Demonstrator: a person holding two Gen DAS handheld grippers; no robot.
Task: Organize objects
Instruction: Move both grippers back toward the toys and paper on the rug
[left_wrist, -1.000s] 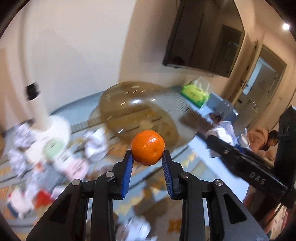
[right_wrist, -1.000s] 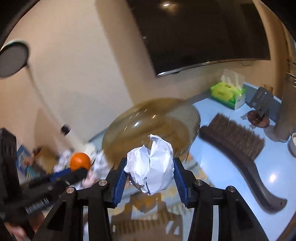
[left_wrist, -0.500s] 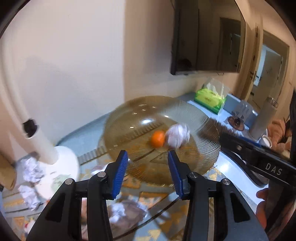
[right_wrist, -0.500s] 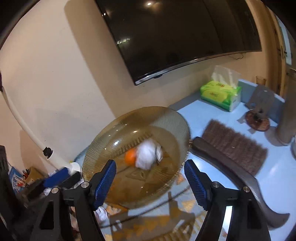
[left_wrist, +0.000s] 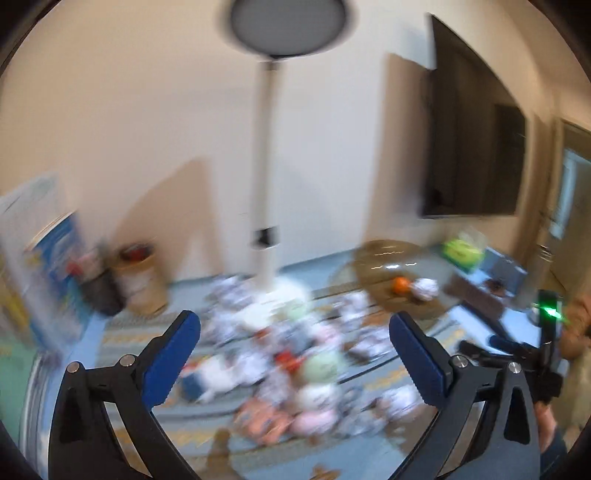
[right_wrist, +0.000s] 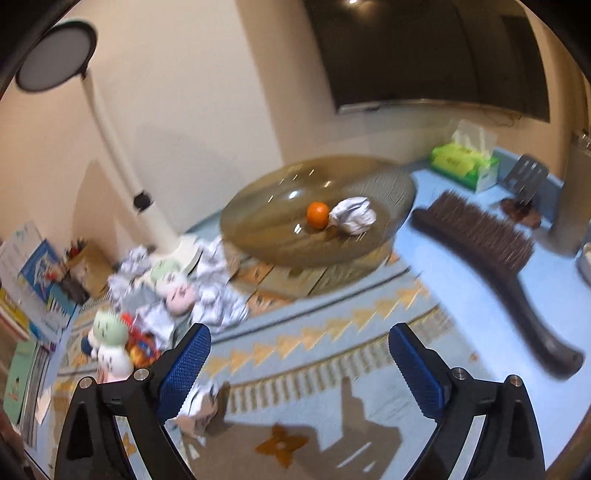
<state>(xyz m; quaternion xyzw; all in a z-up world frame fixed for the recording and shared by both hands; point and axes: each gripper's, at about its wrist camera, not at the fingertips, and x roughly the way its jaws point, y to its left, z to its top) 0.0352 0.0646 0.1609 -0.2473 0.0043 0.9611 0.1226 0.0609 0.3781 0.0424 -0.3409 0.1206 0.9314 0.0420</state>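
Note:
A wide amber glass bowl (right_wrist: 266, 236) rests on the patterned rug, holding an orange (right_wrist: 317, 215) and a crumpled paper ball (right_wrist: 354, 220) side by side. In the left wrist view the same bowl (left_wrist: 373, 258), orange (left_wrist: 401, 285) and paper ball (left_wrist: 425, 288) sit far off to the right. My left gripper (left_wrist: 294, 349) is open and empty above a blurred heap of paper balls and toys (left_wrist: 295, 354). My right gripper (right_wrist: 299, 363) is open and empty, well back from the bowl over the rug. Another paper ball (right_wrist: 201, 410) lies by its left finger.
A long brown brush (right_wrist: 491, 254) lies right of the bowl, with a green tissue box (right_wrist: 463, 162) behind it. Doll heads and crumpled paper (right_wrist: 173, 291) litter the rug's left. A white lamp pole (left_wrist: 266, 206) stands behind the heap; books (left_wrist: 48, 277) lean at far left.
Both grippers let go of their loads into the bowl, then pulled back and opened wider. The left view has swung left toward the heap of toys and paper.

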